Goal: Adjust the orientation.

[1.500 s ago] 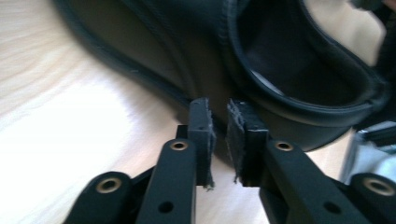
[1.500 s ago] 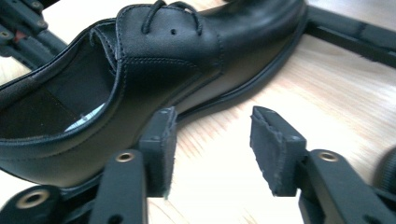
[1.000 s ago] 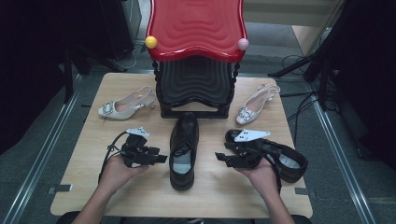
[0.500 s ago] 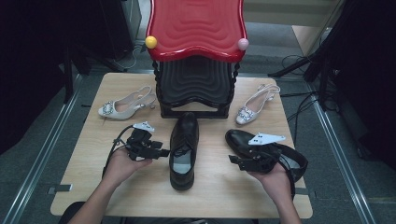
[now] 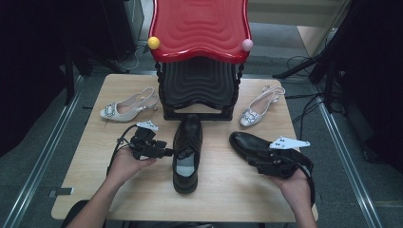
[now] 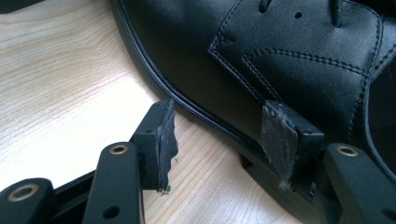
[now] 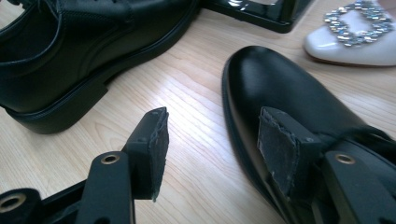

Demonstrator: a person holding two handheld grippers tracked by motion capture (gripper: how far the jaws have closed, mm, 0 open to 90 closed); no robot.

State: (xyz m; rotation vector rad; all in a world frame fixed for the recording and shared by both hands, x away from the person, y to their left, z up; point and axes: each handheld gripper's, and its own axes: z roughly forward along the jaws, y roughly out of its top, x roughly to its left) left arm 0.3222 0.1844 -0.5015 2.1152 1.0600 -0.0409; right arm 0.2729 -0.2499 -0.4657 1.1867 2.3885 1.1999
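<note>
High view: a person's forearms come in from six o'clock over the table (image 5: 85, 190); each hand holds a gripper.
Left hand pose: the left hand (image 5: 124, 164) lies low on the table, at nine o'clock of the middle black shoe (image 5: 187, 152), with the left gripper (image 5: 167, 153) pointing toward three o'clock at that shoe's side.
Left gripper state: jaws wide apart, nothing pressed between them.
Left gripper view: one jaw stands over bare wood, the other over the shoe's upper (image 6: 289, 56); the sole edge runs between them.
Right hand pose: the right hand (image 5: 294, 187) sits at four o'clock of the table, with the right gripper (image 5: 259, 159) aimed toward ten o'clock.
Right gripper state: jaws wide, gripping nothing.
Right black shoe: the right black shoe (image 5: 252, 145) lies slanted, toe toward ten o'clock; in the right gripper view one jaw hangs over its upper (image 7: 280, 88), the other over wood.
Shoes apart: the two black shoes lie near each other, not touching.
</note>
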